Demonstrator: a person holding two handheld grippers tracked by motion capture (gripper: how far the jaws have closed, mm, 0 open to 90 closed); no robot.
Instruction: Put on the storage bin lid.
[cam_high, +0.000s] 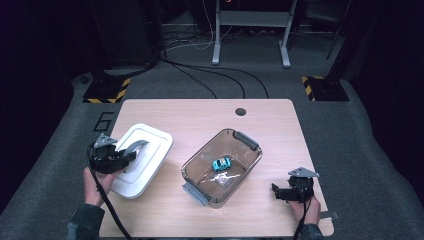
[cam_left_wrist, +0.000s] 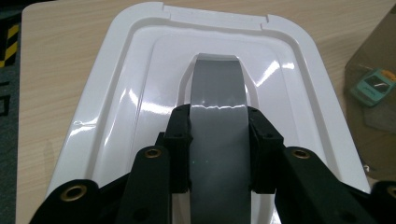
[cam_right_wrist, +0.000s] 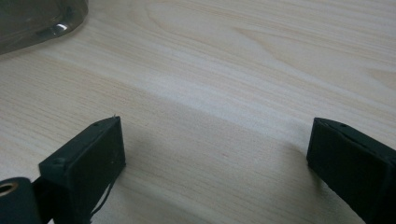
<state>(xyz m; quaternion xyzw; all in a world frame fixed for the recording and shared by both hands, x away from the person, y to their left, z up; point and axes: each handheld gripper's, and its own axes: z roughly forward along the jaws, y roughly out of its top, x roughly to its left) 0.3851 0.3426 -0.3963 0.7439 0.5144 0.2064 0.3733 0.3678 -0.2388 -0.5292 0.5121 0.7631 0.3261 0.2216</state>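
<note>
Left tool (cam_left_wrist: 219, 140): closed tight on the grey handle (cam_left_wrist: 218, 107) of the white plastic lid (cam_left_wrist: 121, 107), at the bench's (cam_high: 210, 112) left side.
Right tool (cam_right_wrist: 215, 154): open, holding nothing.
Tip: keep the lid flat and line it up over the clear plastic box (cam_high: 197, 167).

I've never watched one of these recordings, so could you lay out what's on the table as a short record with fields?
left gripper: shut on the grey handle of the white lid
white lid: at the table's left, beside the container
right gripper: open, jaws wide apart over bare wood, holding nothing
clear plastic container: uncovered, grey latches at two ends
toy car: turquoise, inside the container
small clear bag: inside the container, next to the car
table: light wood
</note>
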